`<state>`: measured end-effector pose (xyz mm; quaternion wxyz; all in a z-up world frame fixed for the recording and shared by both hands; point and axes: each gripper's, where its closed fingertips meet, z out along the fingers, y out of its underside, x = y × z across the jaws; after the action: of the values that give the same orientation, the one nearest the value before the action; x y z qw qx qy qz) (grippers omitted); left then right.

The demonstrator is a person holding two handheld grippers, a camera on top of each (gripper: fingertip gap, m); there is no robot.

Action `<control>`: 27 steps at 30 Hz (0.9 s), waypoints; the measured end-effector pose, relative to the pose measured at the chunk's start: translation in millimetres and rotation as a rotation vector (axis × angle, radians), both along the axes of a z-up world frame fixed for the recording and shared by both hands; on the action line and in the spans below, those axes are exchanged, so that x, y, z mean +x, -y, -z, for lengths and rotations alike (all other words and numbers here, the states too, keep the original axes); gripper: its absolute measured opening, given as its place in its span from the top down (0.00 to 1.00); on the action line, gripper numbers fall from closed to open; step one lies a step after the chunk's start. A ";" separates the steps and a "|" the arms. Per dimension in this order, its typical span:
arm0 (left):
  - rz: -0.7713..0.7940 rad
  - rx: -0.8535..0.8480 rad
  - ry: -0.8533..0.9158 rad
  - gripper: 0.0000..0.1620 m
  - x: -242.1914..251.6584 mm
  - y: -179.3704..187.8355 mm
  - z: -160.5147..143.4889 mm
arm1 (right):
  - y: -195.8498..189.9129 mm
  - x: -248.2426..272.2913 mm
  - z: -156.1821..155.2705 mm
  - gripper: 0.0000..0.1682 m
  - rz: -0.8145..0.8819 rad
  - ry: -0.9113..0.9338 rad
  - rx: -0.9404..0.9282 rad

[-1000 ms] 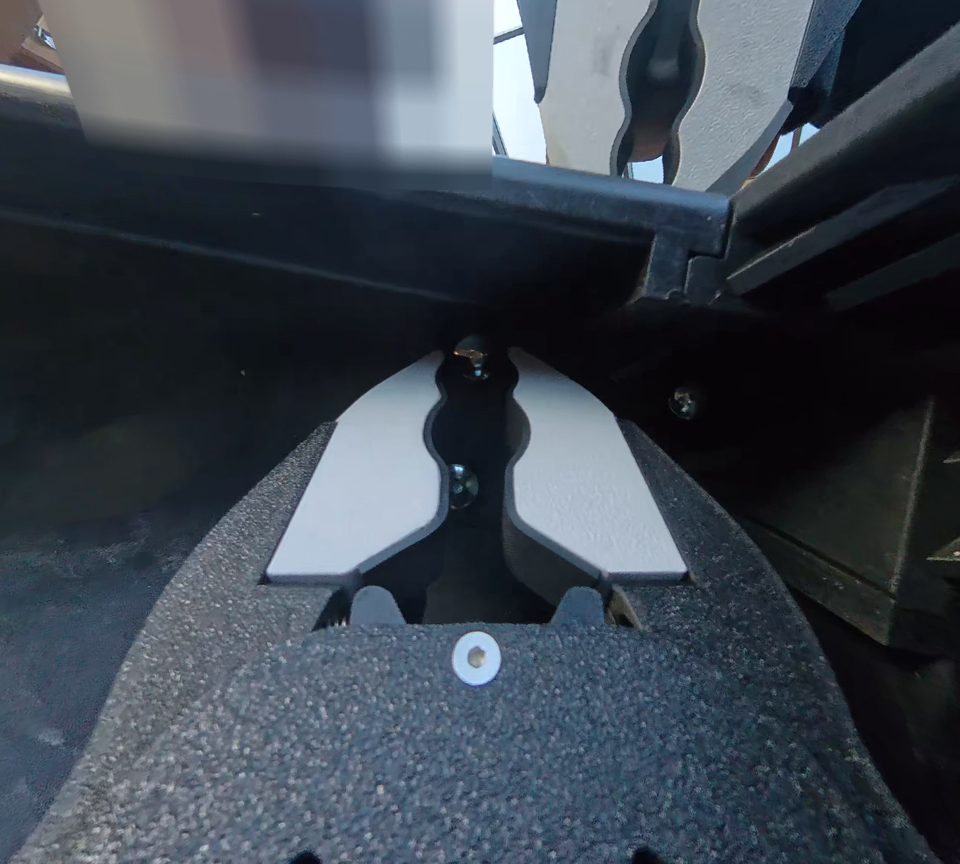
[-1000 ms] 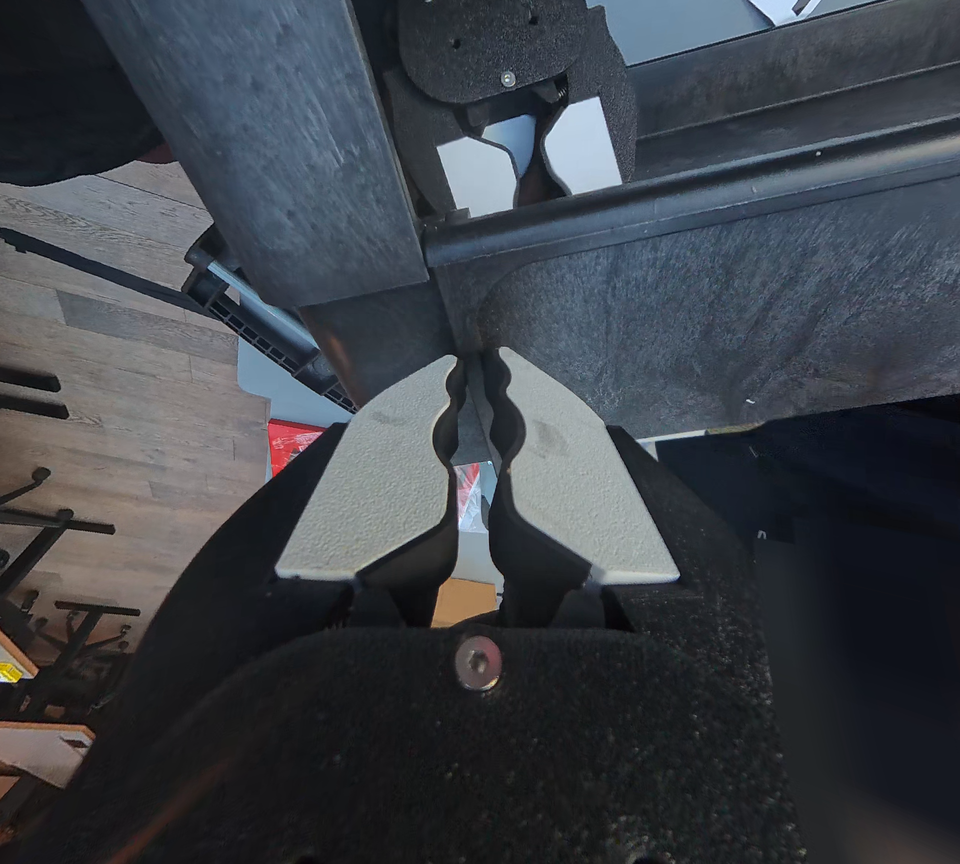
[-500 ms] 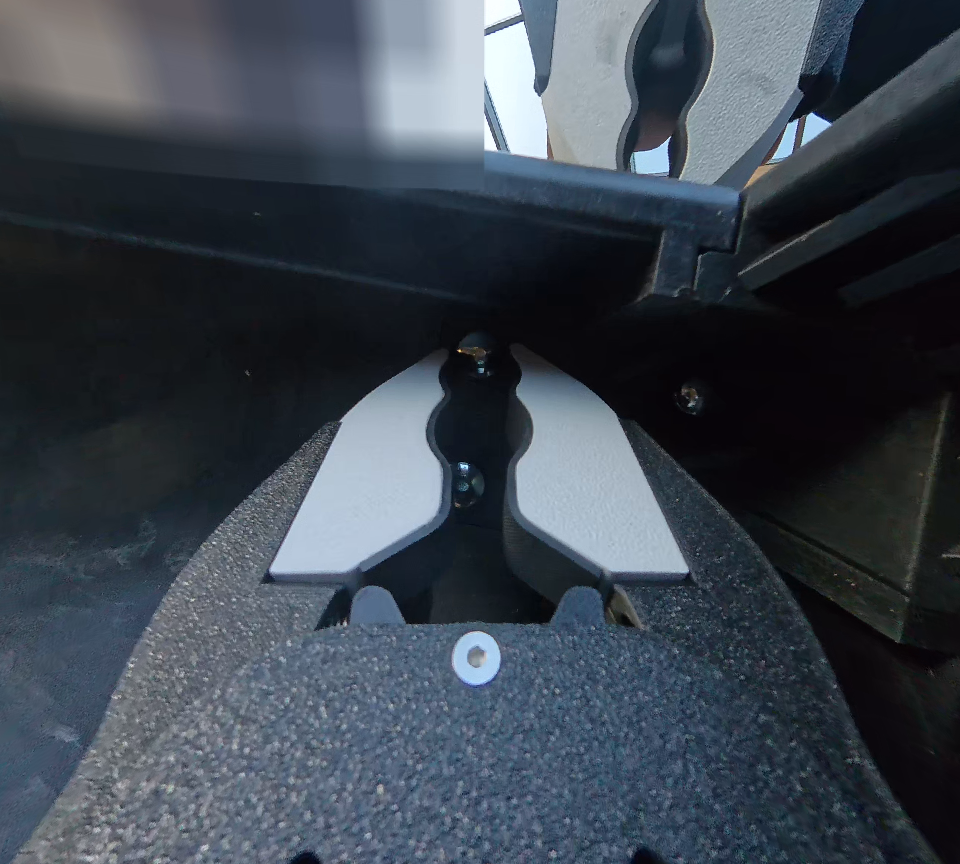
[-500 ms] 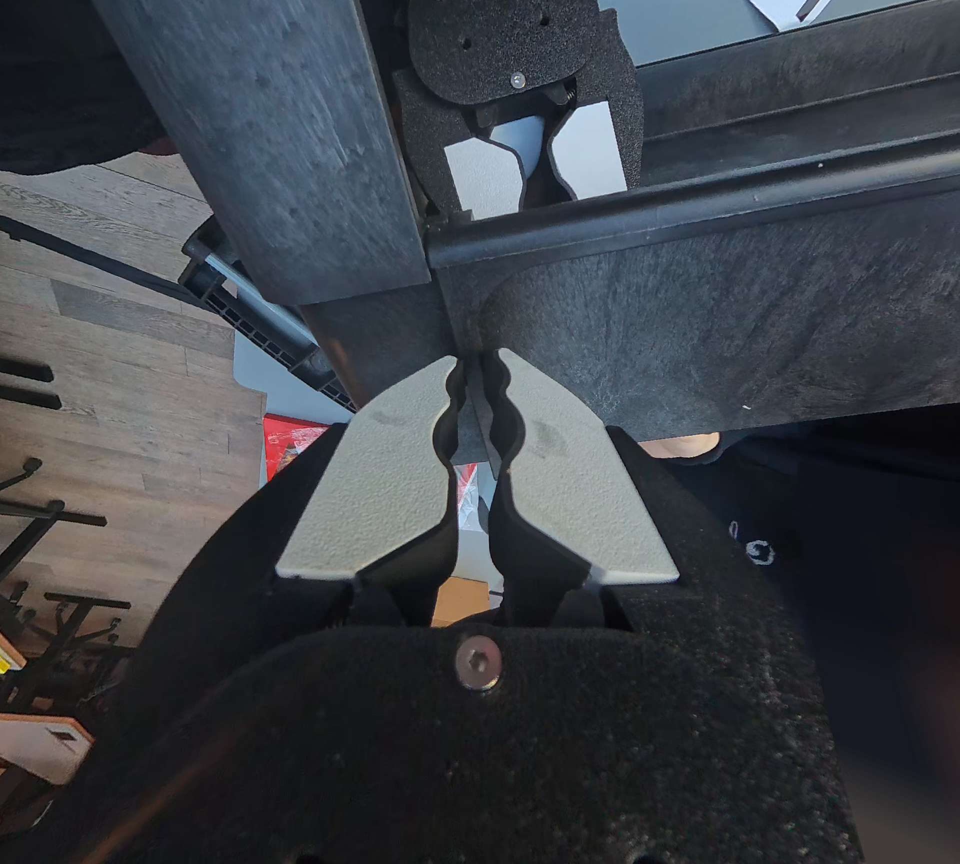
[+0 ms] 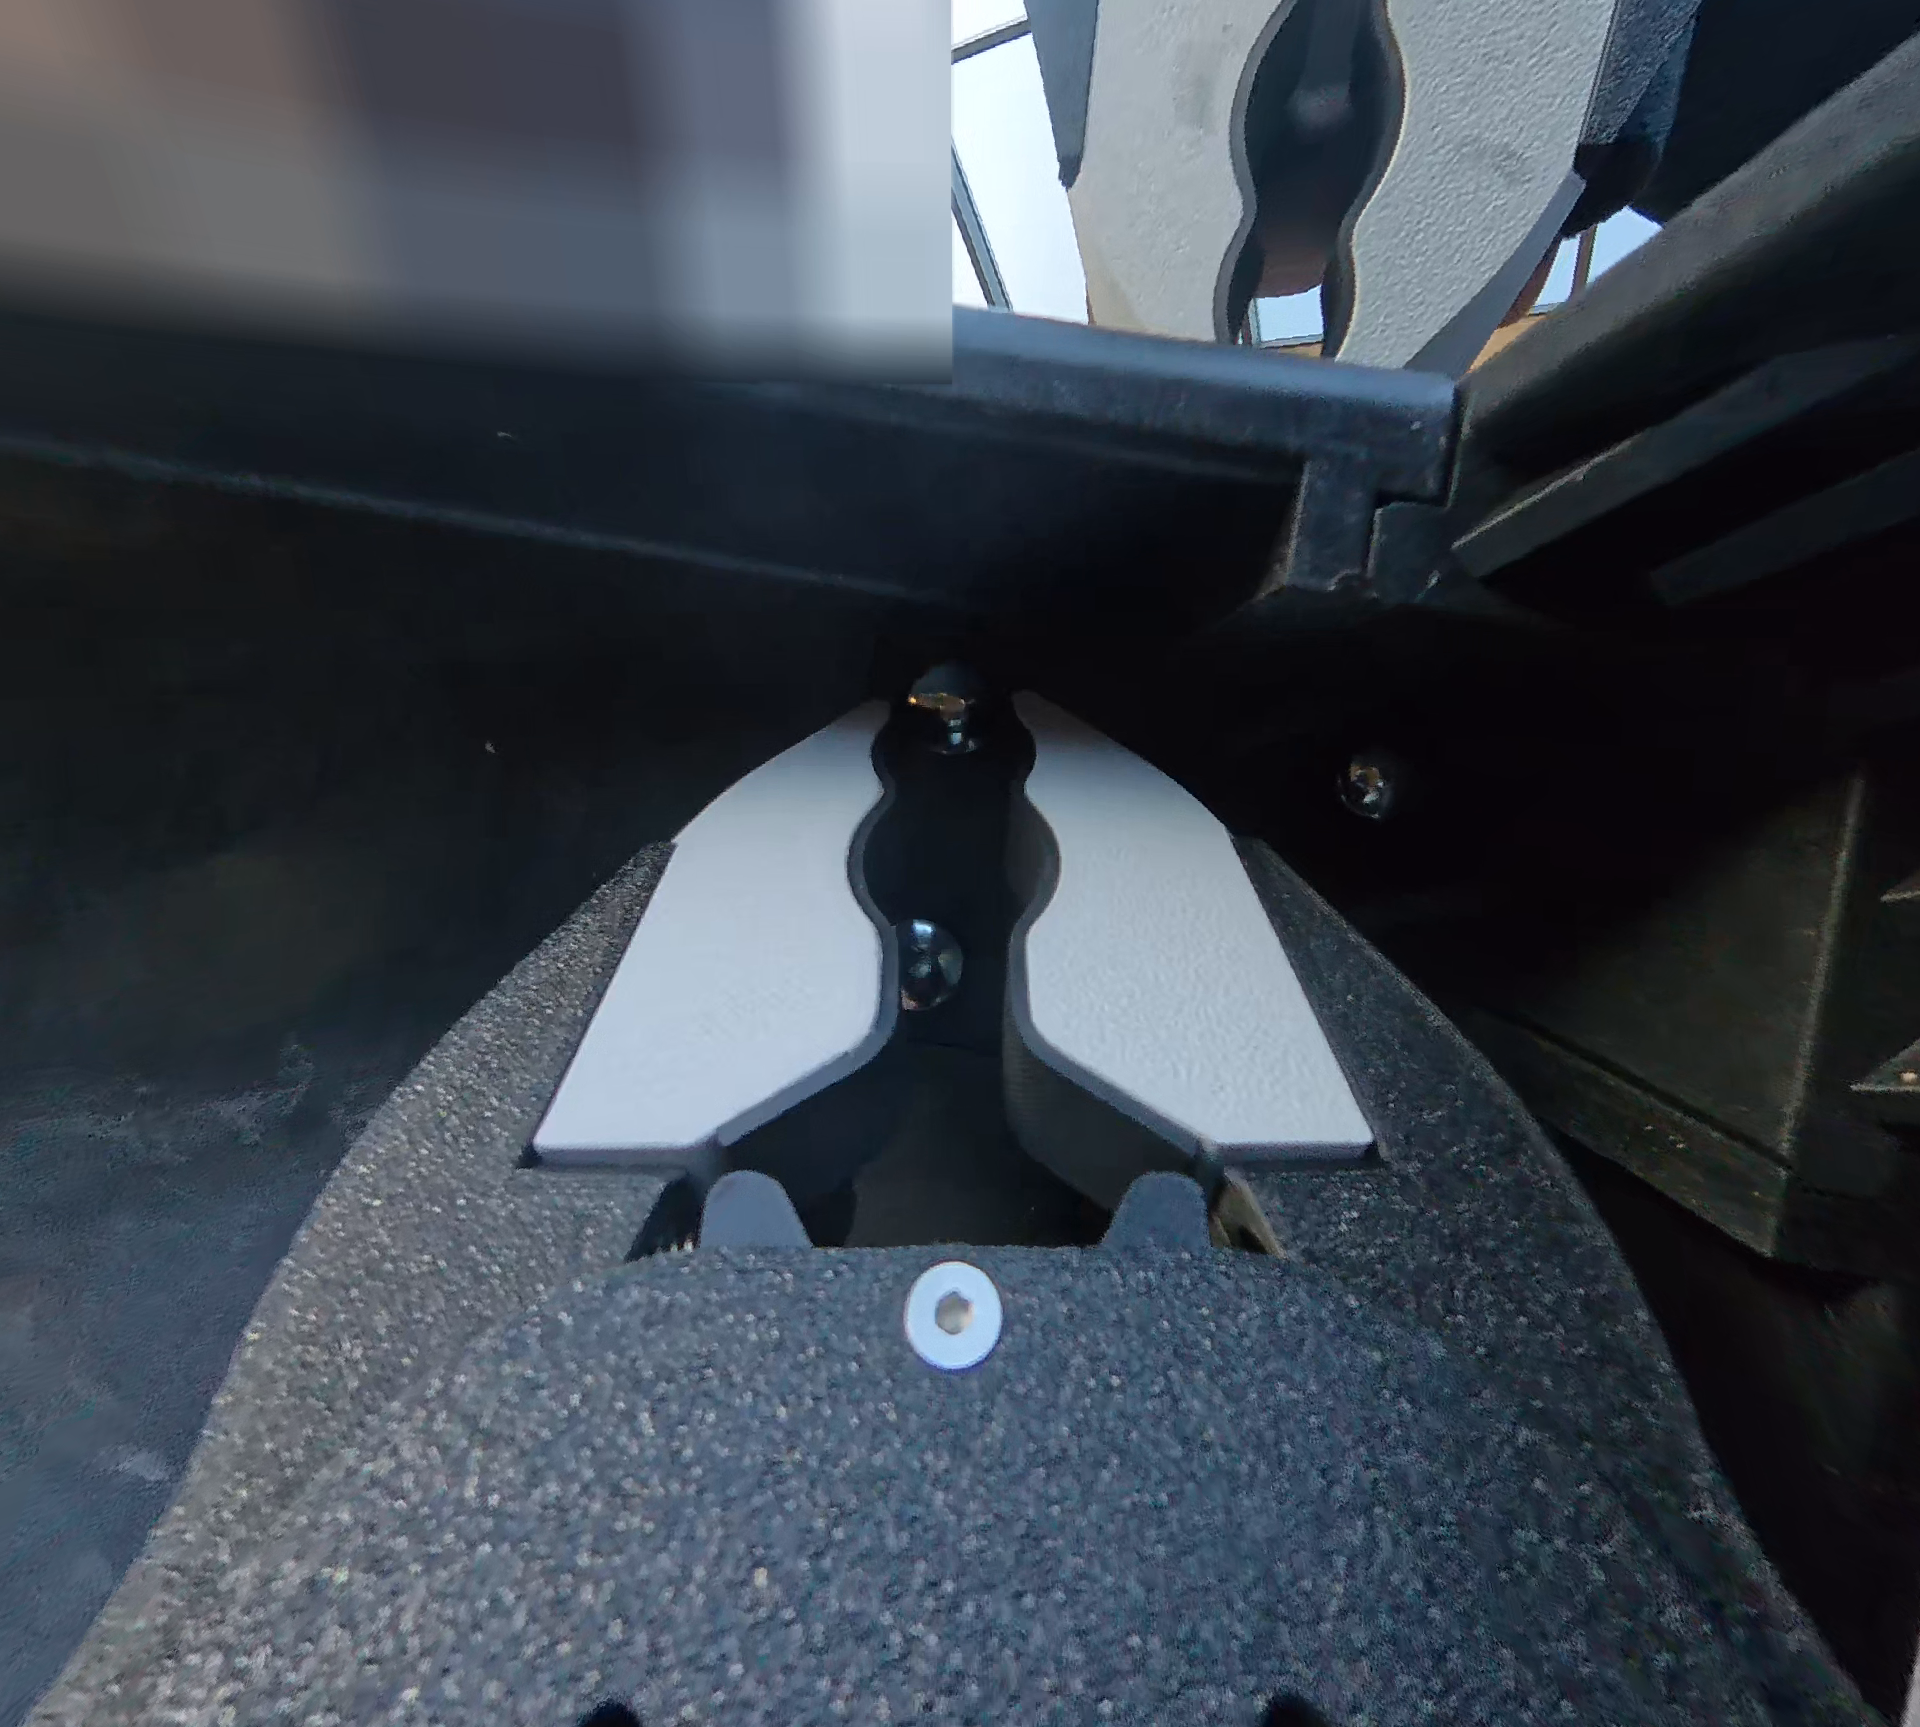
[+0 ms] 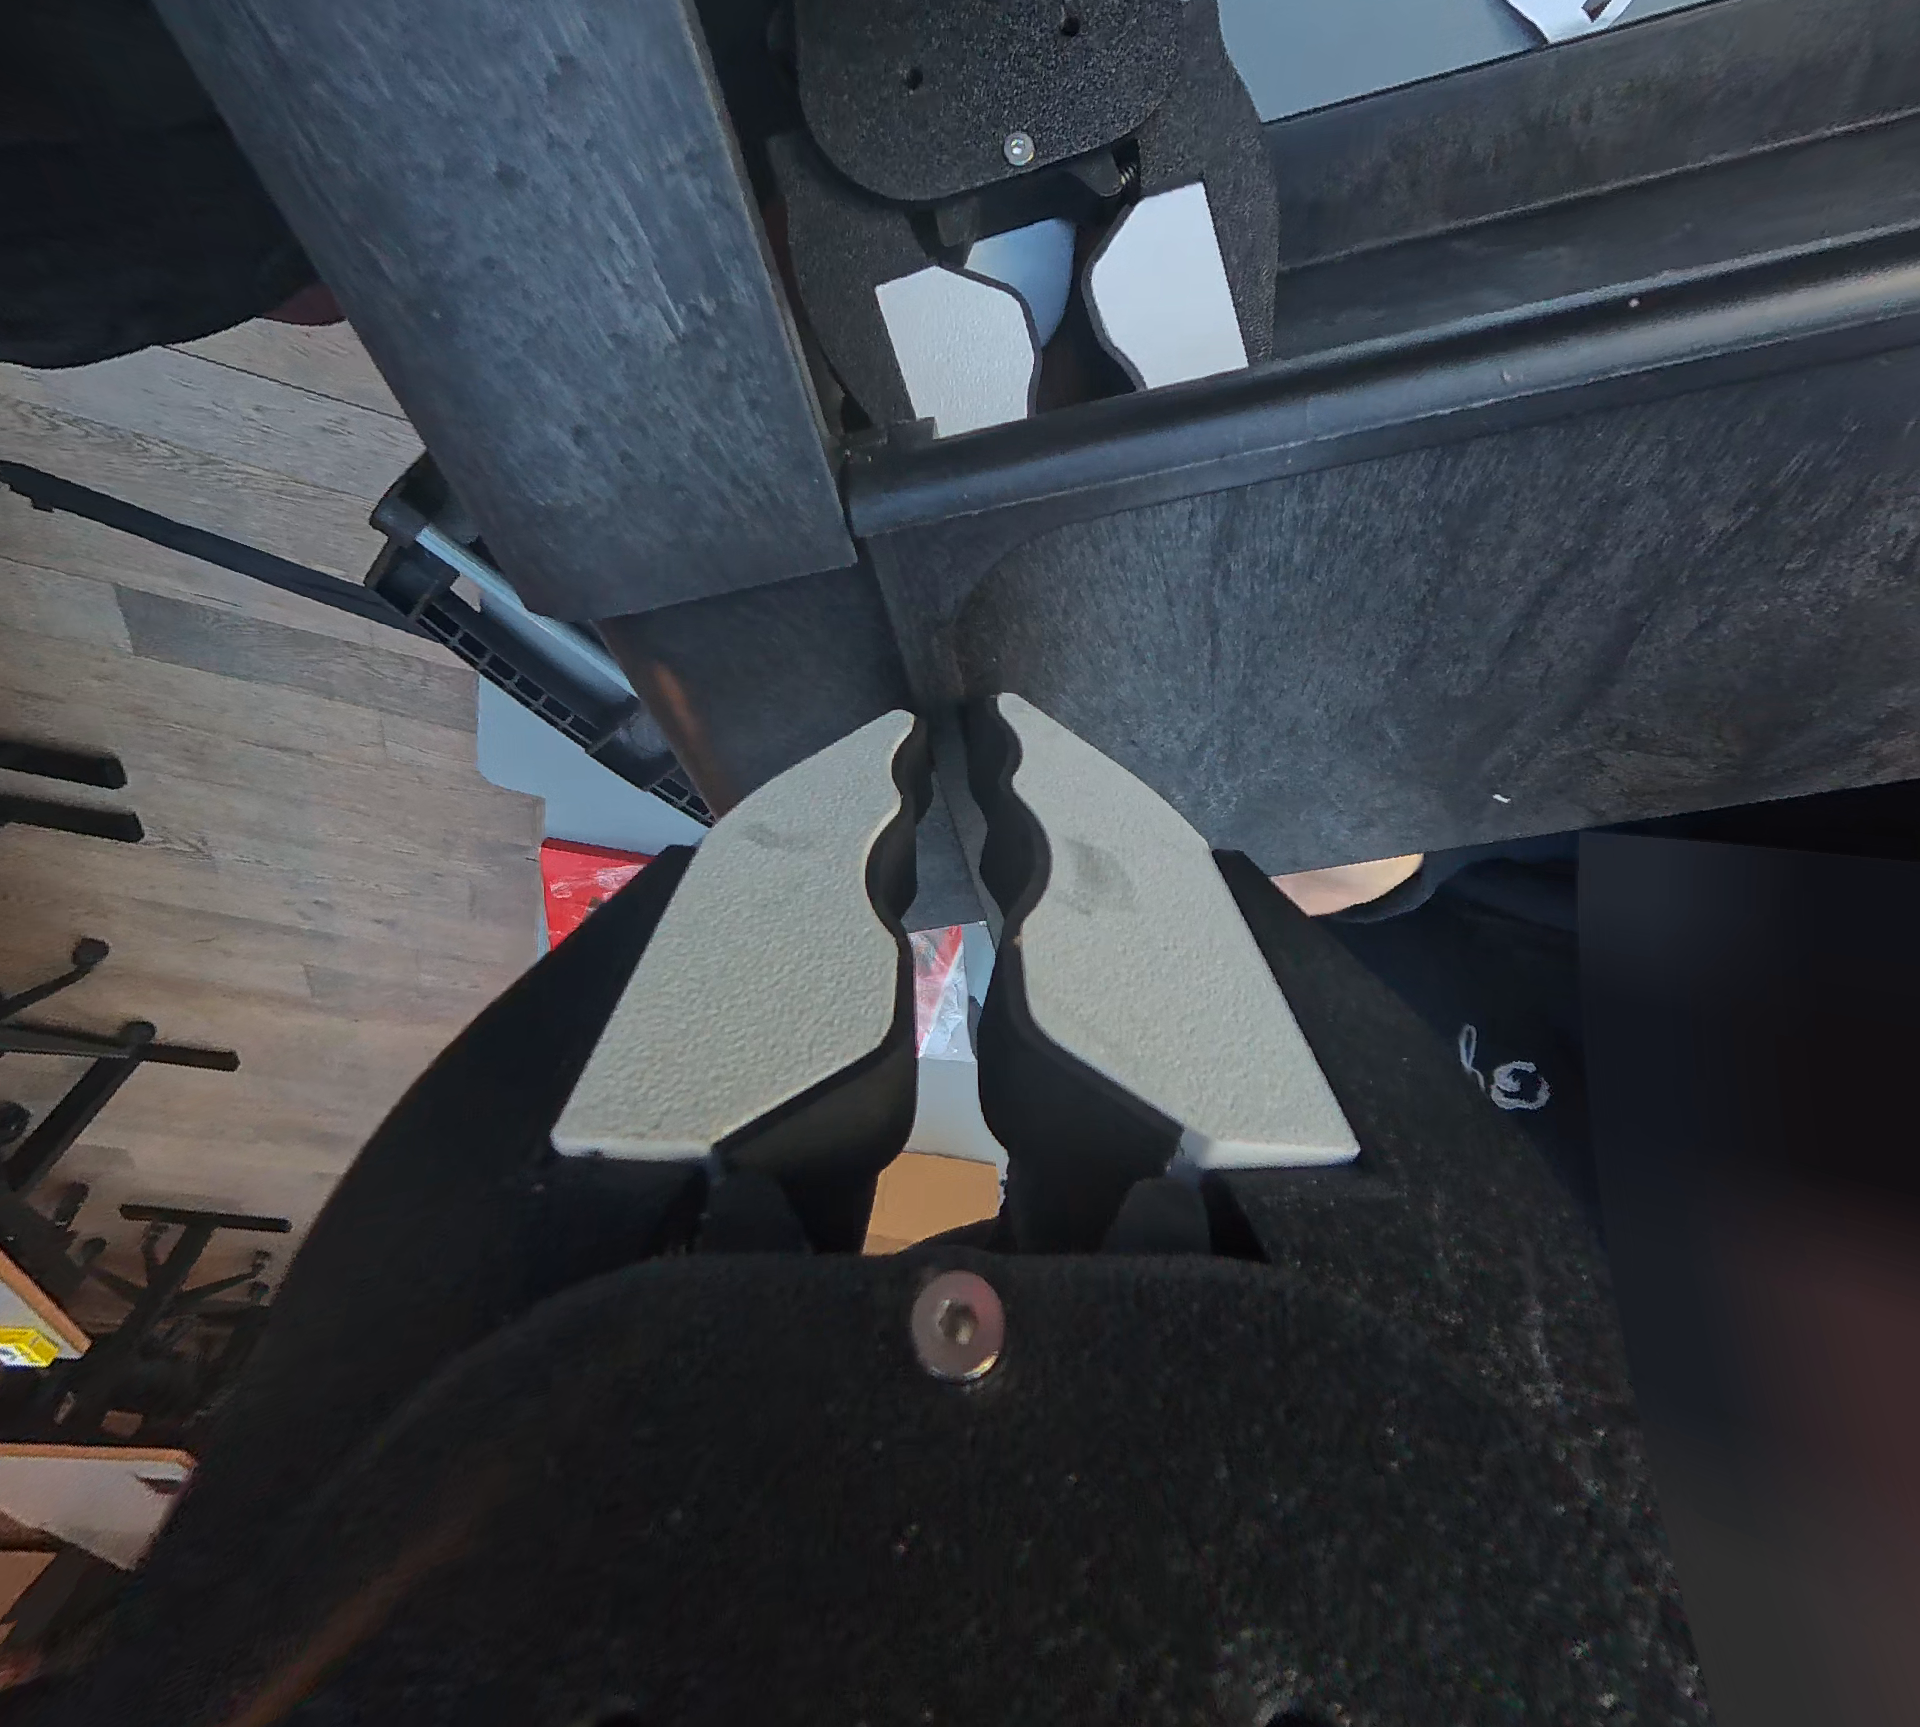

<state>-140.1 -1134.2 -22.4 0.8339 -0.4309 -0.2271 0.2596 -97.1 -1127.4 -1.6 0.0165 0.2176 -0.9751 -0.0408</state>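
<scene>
A: Right gripper [image 6: 951,727]?
B: Jaws clenched on a thin edge of the dark panel [image 6: 1455,669], at its corner beside the upright post [image 6: 499,171].
A: Left gripper [image 5: 948,711]?
B: Jaws slightly parted, tips around a screw [image 5: 943,709] (contact unclear) inside the dark frame.

Left view dim, my fingertips [image 5: 951,711] deep in shadow; bright backlight top. Right view evenly daylit, sharp; wide-angle bending at edges.
</scene>
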 end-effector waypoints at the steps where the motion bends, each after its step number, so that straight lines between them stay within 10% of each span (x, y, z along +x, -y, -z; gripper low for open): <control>1: -0.003 0.005 -0.002 0.90 2.0 2.5 1.7 | 0.1 0.1 0.0 0.95 0.005 -0.002 -0.001; 7: 0.016 0.063 0.104 0.88 3.2 17.8 45.0 | -0.6 -0.1 -0.1 0.95 0.005 -0.014 0.005; 27: -0.005 -0.031 0.122 0.91 -1.7 0.2 47.8 | -0.9 -0.6 0.3 0.95 -0.011 -0.005 -0.002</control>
<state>-141.8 -1134.5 -70.2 0.8111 -0.4582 -0.2746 0.2383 -97.7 -1126.4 -1.9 0.0194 0.2229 -0.9738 -0.0403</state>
